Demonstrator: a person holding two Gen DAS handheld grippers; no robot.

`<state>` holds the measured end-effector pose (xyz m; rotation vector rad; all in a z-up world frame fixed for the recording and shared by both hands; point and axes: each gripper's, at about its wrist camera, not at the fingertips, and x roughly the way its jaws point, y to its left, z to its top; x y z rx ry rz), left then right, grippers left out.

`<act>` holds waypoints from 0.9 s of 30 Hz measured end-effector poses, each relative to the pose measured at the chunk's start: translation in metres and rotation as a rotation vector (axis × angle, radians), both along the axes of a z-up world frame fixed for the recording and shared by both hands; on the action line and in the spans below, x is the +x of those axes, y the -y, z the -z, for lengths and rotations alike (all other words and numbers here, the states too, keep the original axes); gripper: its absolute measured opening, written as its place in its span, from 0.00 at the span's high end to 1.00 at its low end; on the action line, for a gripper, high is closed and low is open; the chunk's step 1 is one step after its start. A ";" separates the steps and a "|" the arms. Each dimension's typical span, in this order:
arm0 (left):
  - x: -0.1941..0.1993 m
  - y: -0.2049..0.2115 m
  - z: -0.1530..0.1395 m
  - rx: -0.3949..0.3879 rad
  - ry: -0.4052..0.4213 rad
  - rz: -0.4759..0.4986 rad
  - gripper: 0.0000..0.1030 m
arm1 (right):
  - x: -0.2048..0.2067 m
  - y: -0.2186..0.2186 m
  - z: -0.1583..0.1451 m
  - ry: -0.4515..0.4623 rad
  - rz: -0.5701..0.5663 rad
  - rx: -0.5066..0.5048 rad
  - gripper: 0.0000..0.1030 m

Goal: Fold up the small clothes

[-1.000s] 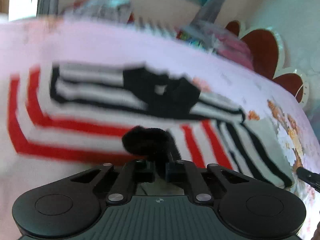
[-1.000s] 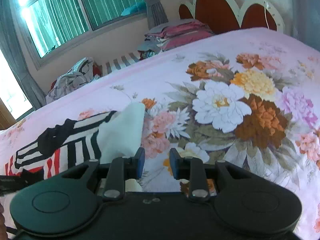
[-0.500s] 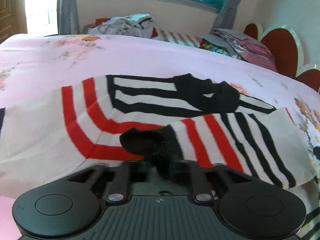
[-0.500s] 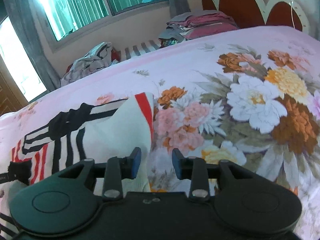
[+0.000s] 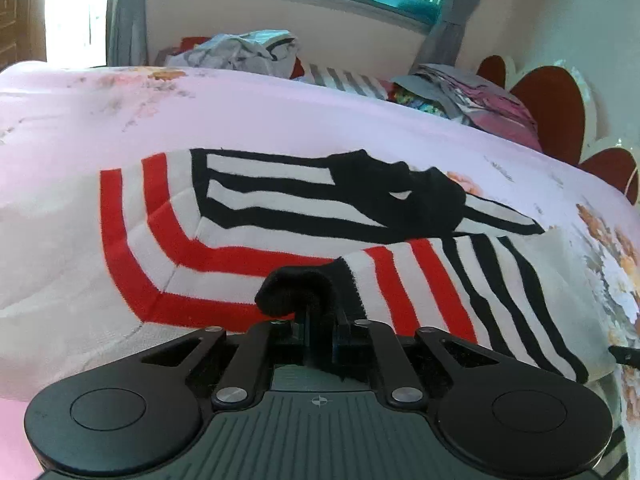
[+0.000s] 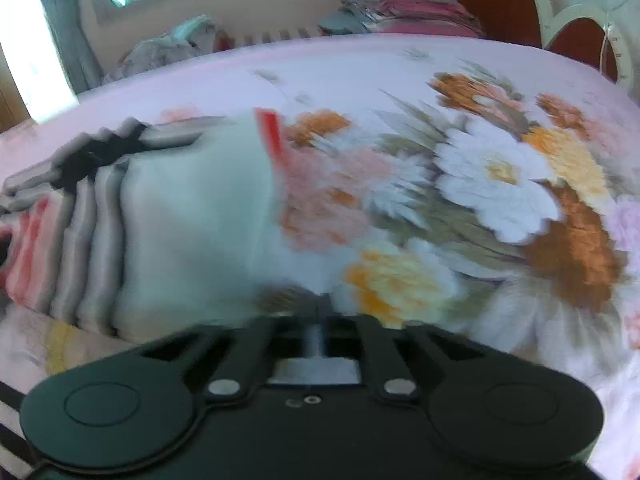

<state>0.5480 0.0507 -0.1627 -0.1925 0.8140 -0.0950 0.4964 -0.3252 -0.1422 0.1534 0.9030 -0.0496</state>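
Observation:
A small knit garment, white with red and black stripes and black cuffs, lies on the pink floral bedspread. My left gripper is shut on a black cuff of a folded-over striped part, low over the garment. In the blurred right wrist view, the garment's pale side lies to the left. My right gripper sits at the garment's near right corner; its jaws look closed together, and blur hides whether cloth is between them.
Loose clothes are piled beyond the bed's far edge under the window. A folded stack sits by the red scalloped headboard at the right. Open flowered bedspread spreads right of the garment.
The left gripper has kept hold of the black cuff and its view has steadied over the garment. The right gripper has moved left toward the garment's corner and its jaws have closed from open.

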 end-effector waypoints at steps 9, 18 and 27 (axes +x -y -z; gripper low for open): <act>0.007 -0.017 0.003 0.013 0.002 -0.048 0.69 | 0.065 0.005 -0.018 0.133 -0.018 0.137 0.53; 0.000 -0.006 0.005 0.046 0.110 -0.076 0.93 | 0.097 0.013 0.010 0.105 0.023 0.144 0.93; -0.013 0.001 -0.013 0.176 0.167 -0.109 0.44 | 0.072 0.003 -0.015 0.176 -0.009 0.088 0.83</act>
